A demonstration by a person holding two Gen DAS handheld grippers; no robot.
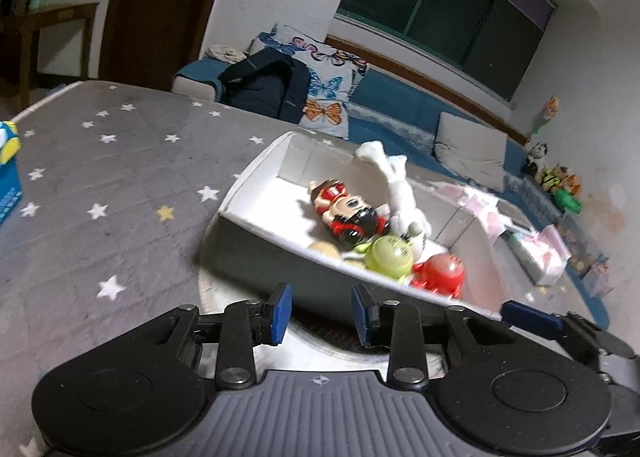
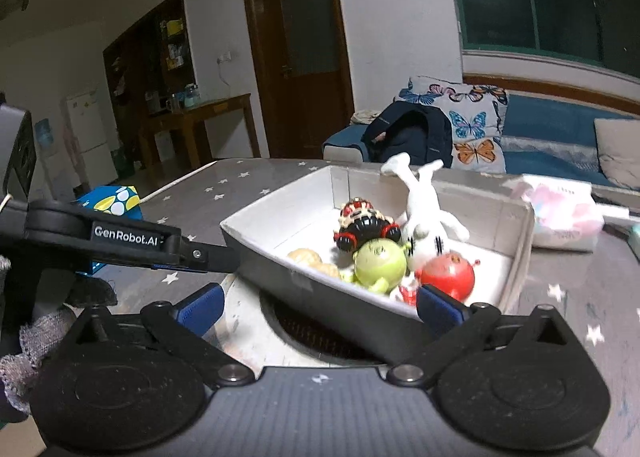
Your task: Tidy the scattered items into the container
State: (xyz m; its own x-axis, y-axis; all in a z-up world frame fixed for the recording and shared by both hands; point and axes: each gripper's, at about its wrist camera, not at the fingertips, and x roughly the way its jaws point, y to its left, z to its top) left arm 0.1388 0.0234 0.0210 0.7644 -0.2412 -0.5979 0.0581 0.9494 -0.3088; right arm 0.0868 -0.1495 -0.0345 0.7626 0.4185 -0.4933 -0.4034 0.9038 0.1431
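Nearby, backpack [image 1: 266,87] (butterfly cushion [image 1: 326,87] behind)

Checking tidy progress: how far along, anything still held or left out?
Done: doll, white plush, green toy and red toy lie in the box. In hand: nothing; left tongs and right tongs are open and empty. Left: possibly the blue-yellow item on the star cloth.
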